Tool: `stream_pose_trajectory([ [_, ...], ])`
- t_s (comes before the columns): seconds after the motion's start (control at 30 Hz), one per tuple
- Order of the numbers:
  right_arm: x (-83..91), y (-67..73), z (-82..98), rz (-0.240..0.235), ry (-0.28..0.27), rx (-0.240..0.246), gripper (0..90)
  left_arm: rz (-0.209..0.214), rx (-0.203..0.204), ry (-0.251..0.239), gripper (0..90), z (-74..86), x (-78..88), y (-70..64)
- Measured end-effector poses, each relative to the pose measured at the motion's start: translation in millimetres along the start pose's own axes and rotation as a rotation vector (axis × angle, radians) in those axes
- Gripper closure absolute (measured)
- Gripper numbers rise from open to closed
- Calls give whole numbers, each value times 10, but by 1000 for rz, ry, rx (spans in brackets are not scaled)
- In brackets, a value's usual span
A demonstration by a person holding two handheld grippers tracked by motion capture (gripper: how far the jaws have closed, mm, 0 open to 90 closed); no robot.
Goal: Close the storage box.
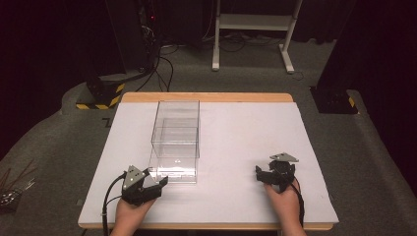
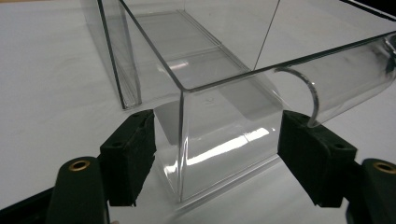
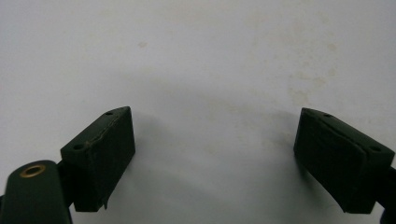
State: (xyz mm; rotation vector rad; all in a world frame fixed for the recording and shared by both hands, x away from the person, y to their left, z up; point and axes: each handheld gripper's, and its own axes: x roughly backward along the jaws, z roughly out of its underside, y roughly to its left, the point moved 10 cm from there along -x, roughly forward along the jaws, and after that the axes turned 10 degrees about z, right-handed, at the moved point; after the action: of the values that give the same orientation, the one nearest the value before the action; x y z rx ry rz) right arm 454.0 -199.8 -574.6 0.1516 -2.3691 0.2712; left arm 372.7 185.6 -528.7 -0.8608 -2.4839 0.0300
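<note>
Black jaws of the left gripper (image 2: pixel 215 158) are straddling, not yet pinching, the clear box's (image 1: pixel 175 145) stiff, slippery front corner near the worktop's (image 1: pixel 246 147) front-left edge, while the right gripper (image 3: pixel 212 158) is resting spread.

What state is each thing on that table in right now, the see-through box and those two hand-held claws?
Clear box: upright, open at the top, empty, standing on the white table.
Left gripper: fingers set either side of the box's near corner, not pressing it.
Right gripper: fingers apart, nothing between them, over bare table.

gripper (image 3: pixel 215 163) jaws apart, white table (image 3: pixel 201 56)
</note>
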Motion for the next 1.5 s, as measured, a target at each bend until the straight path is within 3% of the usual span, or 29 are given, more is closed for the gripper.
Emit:
stream_pose_trajectory([
  [0.3, 0, 0, 0, 0, 0, 0, 126, -13, -14, 9, 314, -37, -8, 58],
  [1.27, 0, 0, 0, 0, 0, -1, 126, -31, 19, -25, 344, -188, -236, 240],
  [1.43, 0, 0, 1, 0, 0, -1, 126, -49, 24, -28, 342, -213, -268, 297],
  [1.5, 0, 0, 1, 0, 0, -1, 126, -66, 32, -32, 293, -217, -280, 321],
])
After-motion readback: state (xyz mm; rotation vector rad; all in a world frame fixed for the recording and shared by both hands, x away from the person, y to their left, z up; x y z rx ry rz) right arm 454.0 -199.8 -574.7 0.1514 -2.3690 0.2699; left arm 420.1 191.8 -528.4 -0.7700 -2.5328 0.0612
